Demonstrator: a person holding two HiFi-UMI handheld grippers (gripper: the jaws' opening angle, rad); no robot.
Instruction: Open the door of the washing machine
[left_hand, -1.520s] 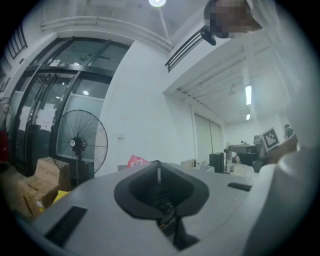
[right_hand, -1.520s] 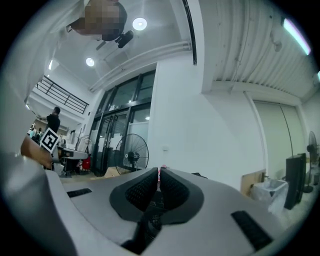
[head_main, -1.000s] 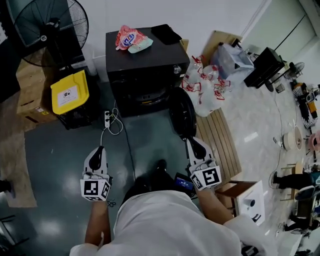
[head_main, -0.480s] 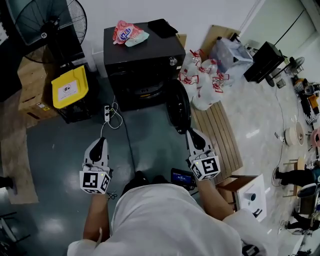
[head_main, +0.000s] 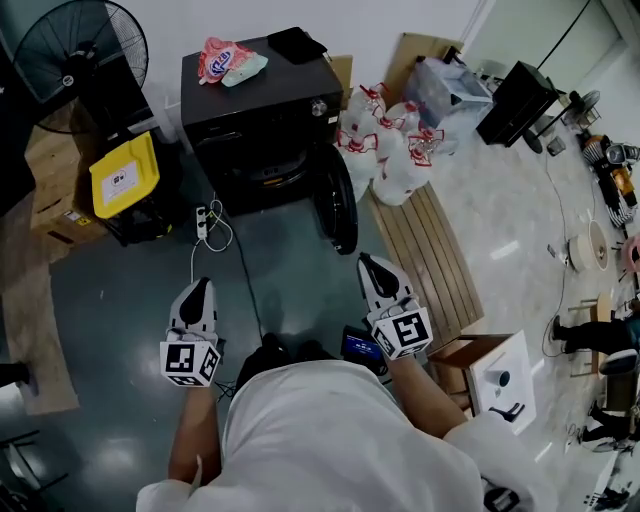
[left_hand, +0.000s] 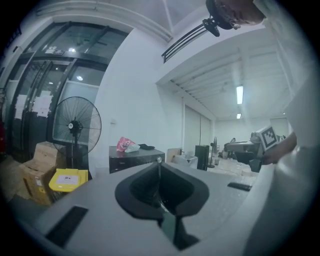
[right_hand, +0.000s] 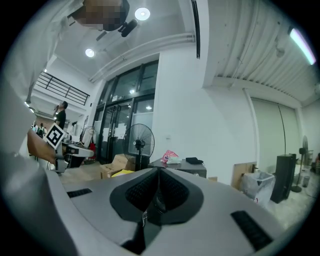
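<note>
Washing machine (head_main: 260, 110): door (head_main: 335, 212) stands wide at its front | opening judged done | left gripper (head_main: 199, 290), right gripper (head_main: 370, 265): jaws closed, empty, well apart from machine

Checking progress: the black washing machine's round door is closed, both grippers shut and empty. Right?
No. The head view shows the black washing machine with its round dark door swung open. The left gripper and right gripper are shut and empty.

fan (head_main: 72, 52) left of washing machine (head_main: 262, 98) | bags (head_main: 385, 152) right | packet (head_main: 228, 60) on top
</note>
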